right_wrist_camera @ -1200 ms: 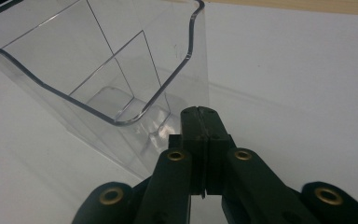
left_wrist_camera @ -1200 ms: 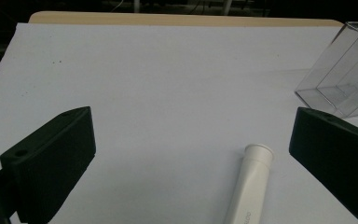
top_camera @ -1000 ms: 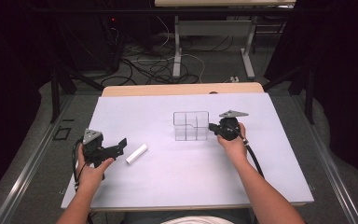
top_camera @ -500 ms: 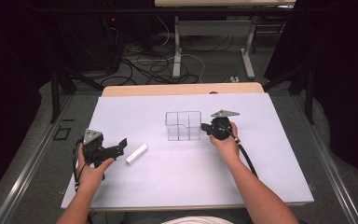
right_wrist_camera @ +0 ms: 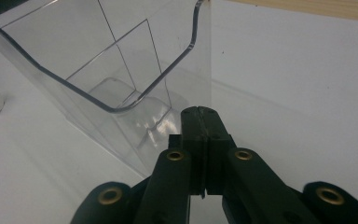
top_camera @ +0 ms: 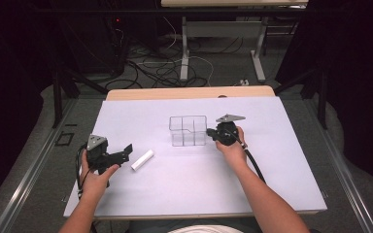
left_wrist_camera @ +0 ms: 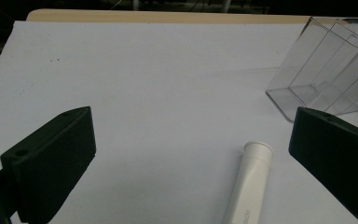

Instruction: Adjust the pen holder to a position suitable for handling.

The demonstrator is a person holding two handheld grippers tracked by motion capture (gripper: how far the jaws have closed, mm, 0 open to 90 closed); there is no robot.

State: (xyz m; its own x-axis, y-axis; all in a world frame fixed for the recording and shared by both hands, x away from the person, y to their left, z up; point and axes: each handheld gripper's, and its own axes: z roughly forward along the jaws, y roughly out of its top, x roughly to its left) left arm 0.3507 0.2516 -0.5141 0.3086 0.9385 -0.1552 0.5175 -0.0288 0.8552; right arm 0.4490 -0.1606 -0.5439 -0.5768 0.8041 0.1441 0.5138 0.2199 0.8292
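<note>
The clear bin (top_camera: pixel 188 130) stands upright mid-table, and everything else places off it. The right gripper (top_camera: pixel 212 134) is at the bin's right wall, jaws pressed together on that wall's thin edge. The white tube (top_camera: pixel 143 159) lies flat, left of the bin and nearer the person, its long axis running slantwise toward the bin with the open end leading. The left gripper (top_camera: pixel 125 151), jaws spread wide and empty, sits just beyond the tube's near end, nearly in line with it, so it is the nearer tool.

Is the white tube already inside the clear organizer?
No, the white tube lies flat on the table, apart from the clear organizer.
</note>
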